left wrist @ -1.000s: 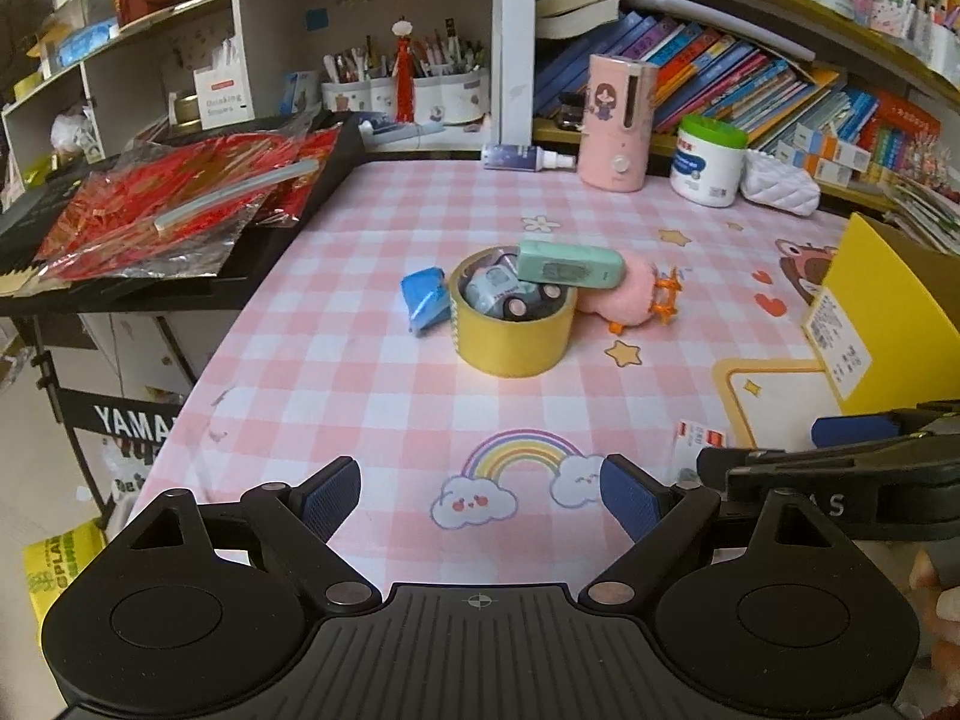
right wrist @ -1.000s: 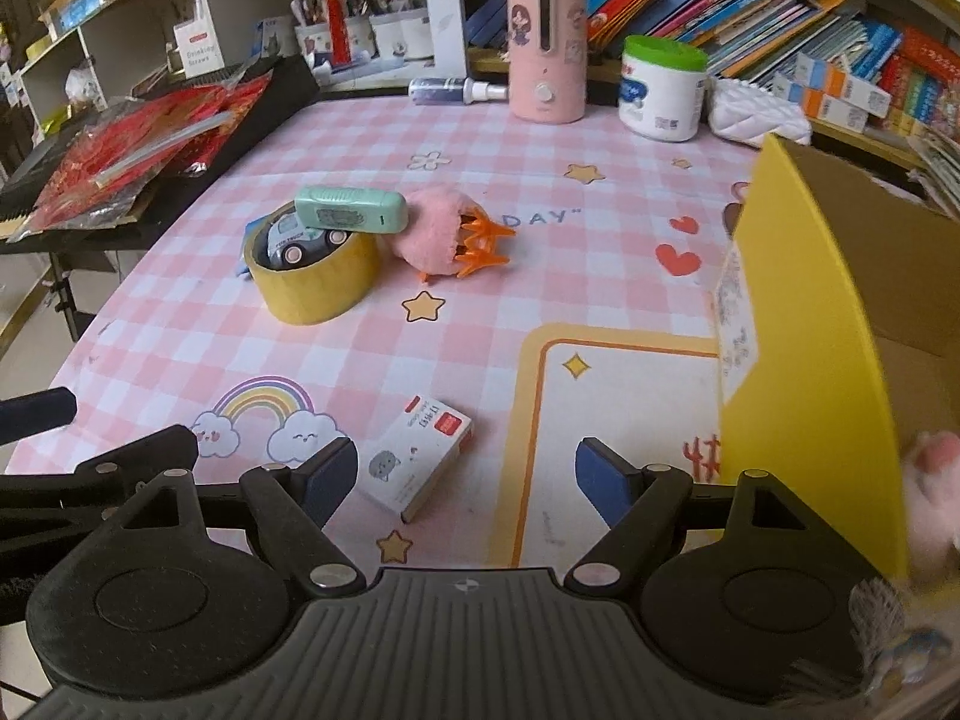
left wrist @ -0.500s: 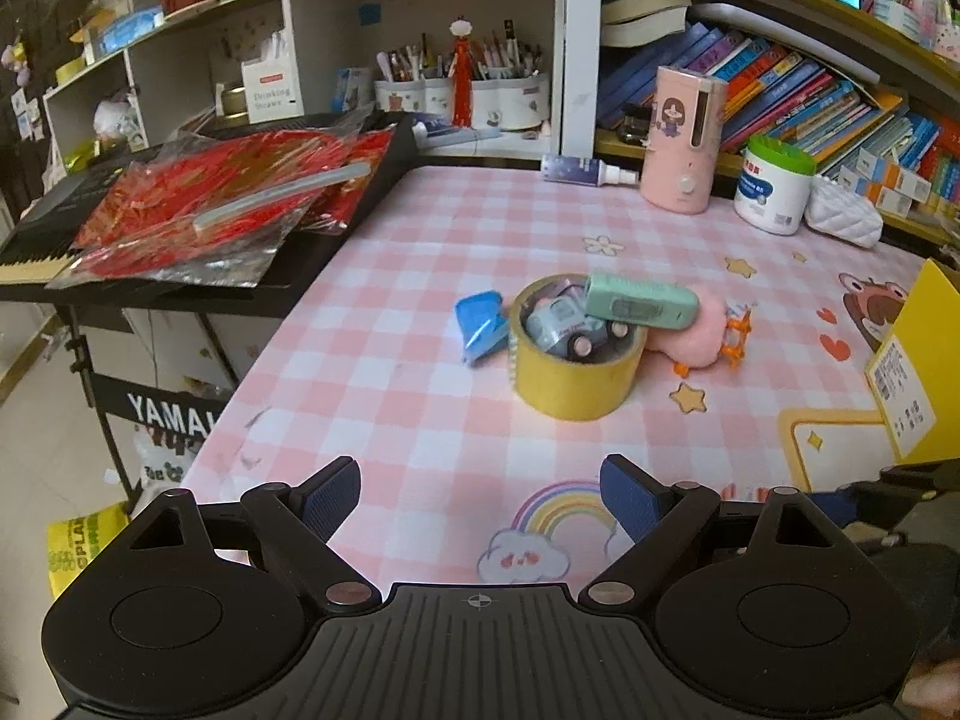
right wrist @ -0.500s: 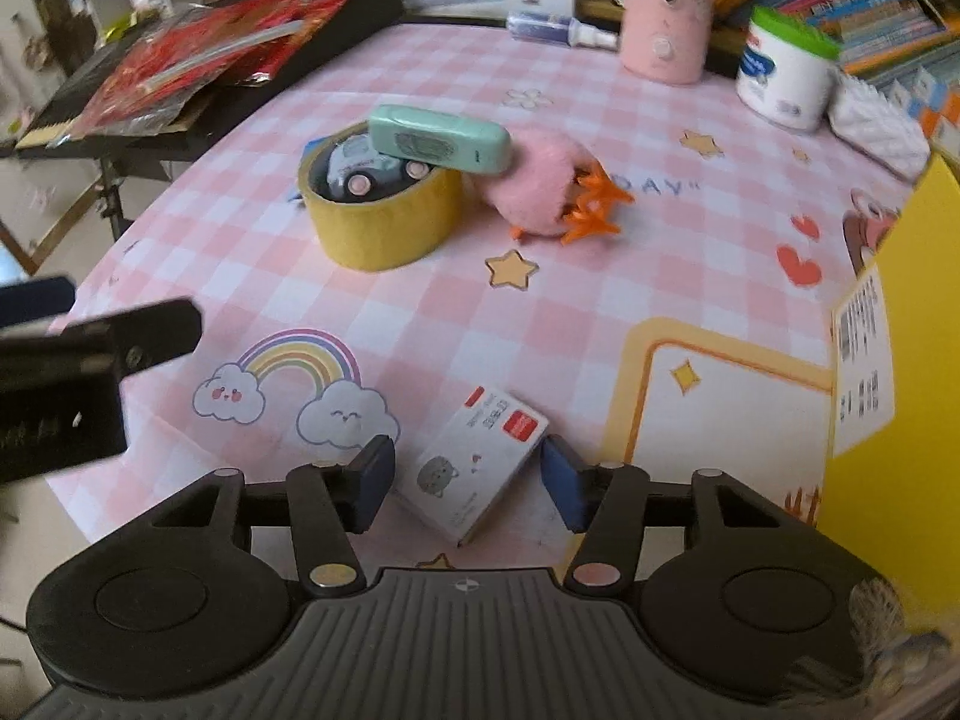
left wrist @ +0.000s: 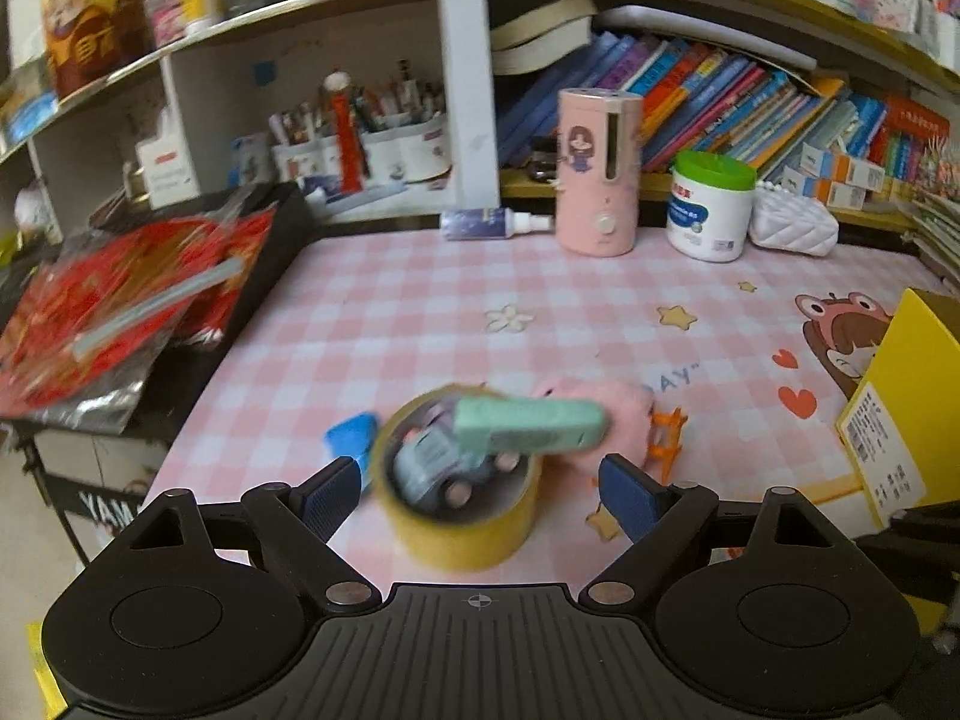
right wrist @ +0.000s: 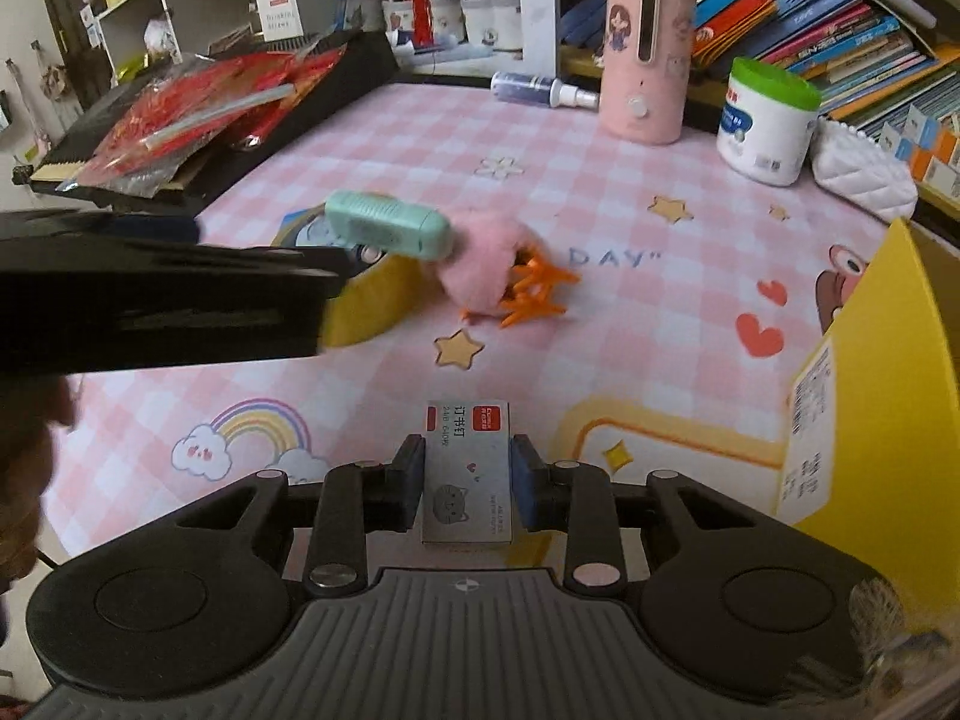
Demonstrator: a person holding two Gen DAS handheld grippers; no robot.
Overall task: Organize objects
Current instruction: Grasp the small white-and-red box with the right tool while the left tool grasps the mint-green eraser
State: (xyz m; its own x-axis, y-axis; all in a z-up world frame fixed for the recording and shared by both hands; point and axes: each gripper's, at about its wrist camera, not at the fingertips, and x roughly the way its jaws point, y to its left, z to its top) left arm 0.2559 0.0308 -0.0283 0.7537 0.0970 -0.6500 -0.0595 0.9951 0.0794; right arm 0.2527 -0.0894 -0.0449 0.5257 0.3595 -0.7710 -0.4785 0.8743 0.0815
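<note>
Gripping the staple box [right wrist: 467, 474] in the right tool [right wrist: 467, 483] just above the bench [right wrist: 600, 192], hovering the wide-open left tool [left wrist: 480, 489] around the tape roll [left wrist: 459, 516], leaving car [left wrist: 447, 468], green case [left wrist: 528, 423] and plush toy [right wrist: 486, 267] unsorted beside the yellow box [right wrist: 888, 396].

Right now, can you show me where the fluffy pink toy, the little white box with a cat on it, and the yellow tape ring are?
fluffy pink toy [right wrist: 486, 267], right wrist view, furry body.
little white cat box [right wrist: 467, 471], right wrist view, top face.
yellow tape ring [left wrist: 462, 531], left wrist view, outer wall.
</note>
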